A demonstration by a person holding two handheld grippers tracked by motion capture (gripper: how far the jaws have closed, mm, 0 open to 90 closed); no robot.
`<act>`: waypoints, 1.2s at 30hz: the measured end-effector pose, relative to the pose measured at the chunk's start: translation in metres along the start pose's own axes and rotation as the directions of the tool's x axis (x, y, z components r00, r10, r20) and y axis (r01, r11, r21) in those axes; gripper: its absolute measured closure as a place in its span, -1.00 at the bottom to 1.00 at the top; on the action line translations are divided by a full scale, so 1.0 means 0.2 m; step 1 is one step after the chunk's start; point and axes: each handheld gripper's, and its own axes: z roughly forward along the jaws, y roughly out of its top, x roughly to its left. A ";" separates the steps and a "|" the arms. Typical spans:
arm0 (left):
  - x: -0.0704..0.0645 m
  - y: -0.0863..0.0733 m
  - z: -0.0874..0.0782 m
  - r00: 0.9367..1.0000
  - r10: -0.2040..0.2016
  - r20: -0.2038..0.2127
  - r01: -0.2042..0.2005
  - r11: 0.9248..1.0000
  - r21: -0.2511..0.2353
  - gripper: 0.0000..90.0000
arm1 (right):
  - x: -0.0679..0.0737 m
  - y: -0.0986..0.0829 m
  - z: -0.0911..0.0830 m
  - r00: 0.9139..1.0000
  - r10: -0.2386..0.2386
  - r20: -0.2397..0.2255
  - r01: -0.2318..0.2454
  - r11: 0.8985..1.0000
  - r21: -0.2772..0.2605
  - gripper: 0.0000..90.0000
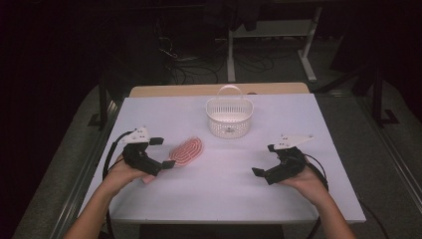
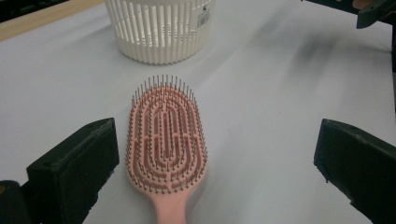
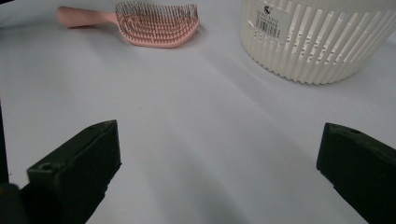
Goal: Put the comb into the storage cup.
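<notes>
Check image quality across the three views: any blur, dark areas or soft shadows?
High view: table brightly lit, surroundings nearly black, slightly soft. Left gripper view: hairbrush sharp, smeared grey shadows on the table at upper right. Right gripper view: basket and brush crisp, near jaws dark, faint soft shadows.

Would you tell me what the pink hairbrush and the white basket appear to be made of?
The hairbrush looks like moulded pink plastic with a matte finish; its thin dark bristles could be metal or stiff nylon. The basket seems to be cream-white plastic, slightly glossy, judging by its evenly moulded slotted wall and one-piece handle.
</notes>
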 end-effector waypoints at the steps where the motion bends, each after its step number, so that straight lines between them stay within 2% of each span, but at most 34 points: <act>1: 0.00 0.01 0.00 1.000 -0.002 0.000 0.002 1.000 0.002 -1.00 | 0.00 0.00 0.00 1.000 0.002 0.000 -0.002 1.000 -0.001 -1.00; 13: 0.03 0.09 0.01 1.000 -0.012 -0.005 0.012 1.000 -0.013 -0.99 | -0.02 0.00 -0.01 1.000 0.021 0.010 -0.021 1.000 -0.013 -1.00; 36: 0.11 0.20 0.05 0.999 -0.023 -0.044 0.021 0.999 -0.032 -0.99 | -0.03 -0.01 -0.01 0.999 0.033 0.016 -0.032 0.999 -0.017 -1.00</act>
